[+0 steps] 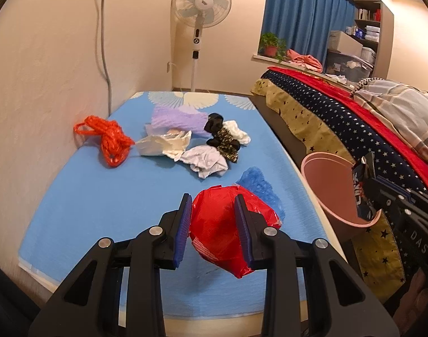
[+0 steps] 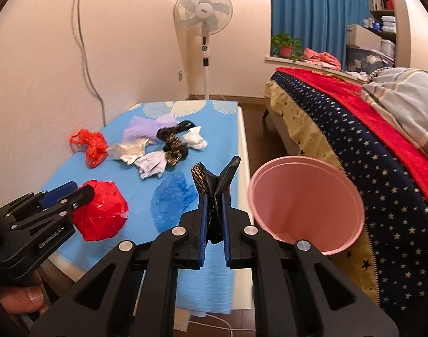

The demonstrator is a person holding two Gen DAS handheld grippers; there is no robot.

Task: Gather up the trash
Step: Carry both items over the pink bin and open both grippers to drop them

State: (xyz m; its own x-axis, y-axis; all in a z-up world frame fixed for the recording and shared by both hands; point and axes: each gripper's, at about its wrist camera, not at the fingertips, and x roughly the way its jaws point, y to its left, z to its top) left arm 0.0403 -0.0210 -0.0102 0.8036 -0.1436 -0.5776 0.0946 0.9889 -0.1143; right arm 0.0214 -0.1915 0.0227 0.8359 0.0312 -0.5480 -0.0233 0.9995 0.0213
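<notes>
While each tool [image 1: 214,224] [image 2: 214,224] grips, apparently wrappers [image 2: 216,179].

Two wrist cameras look forward and down along their fingers, both sharing the blue-covered table [image 1: 101,196] ahead.

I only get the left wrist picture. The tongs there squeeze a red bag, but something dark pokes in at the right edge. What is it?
Observer: A crumpled black wrapper, pinched by the right tongs; the right wrist view shows a gold pattern on one flap.
Operator: Is anything already in the pink bin?
Observer: From the right wrist view, the pink bin shows only bare pink inside, as far down as I can see.
Operator: Who holds the left tongs?
Observer: A person; a thumb shows at the lower left, gripping the handle, with the red bag in the tongs above the blue mat.
</notes>
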